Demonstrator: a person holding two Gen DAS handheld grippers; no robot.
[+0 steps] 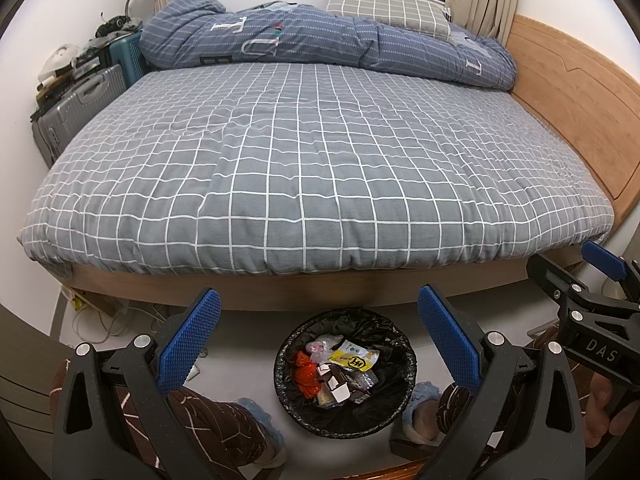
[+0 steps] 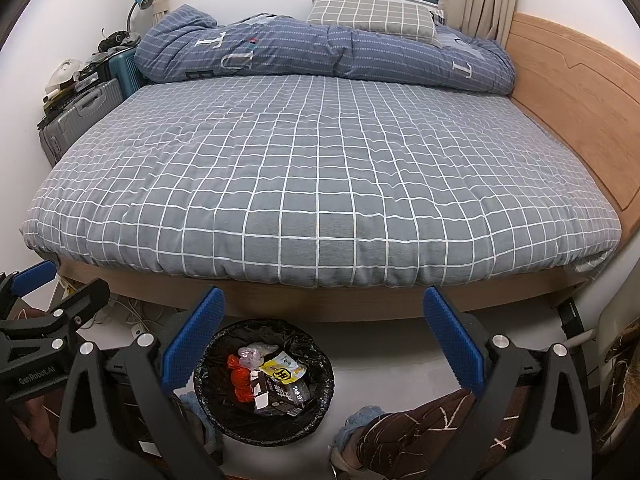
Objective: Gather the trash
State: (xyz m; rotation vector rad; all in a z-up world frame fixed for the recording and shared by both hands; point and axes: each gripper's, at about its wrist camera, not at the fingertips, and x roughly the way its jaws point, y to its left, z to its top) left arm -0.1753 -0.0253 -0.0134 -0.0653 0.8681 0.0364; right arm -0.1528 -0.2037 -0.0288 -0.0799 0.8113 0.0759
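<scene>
Trash bin point(image 1: 346, 372), lined with a black bag, is seen on the pale floor just in front of the bed frame, between the person's slippered feet. Bin is filled with wrappers: a yellow packet point(image 1: 354, 357), an orange-red crumpled piece point(image 1: 306, 374), white card scraps. No trash is seen on the grey checked bedspread point(image 1: 304, 168).

Left gripper point(image 1: 318, 346) is held released, blue pads wide apart, nothing between them; the bin is framed in the gap from above. Right gripper point(image 2: 324, 344) is likewise spread and empty; in its view the bin point(image 2: 264, 376) is shifted toward the left pad.

View differences:
- Left wrist: right gripper's body point(image 1: 592, 312) is caught at the right edge, with fingers of the holding hand point(image 1: 608, 404) below it.
- Right wrist: left gripper's body point(image 2: 44, 332) is caught at the left edge; a dark drink carton point(image 2: 280, 394) in the bin is shown more clearly.

Blue quilt point(image 1: 320, 40), checked pillow point(image 1: 388, 10), and suitcases point(image 1: 80, 108) by the left wall are shown in both views.
</scene>
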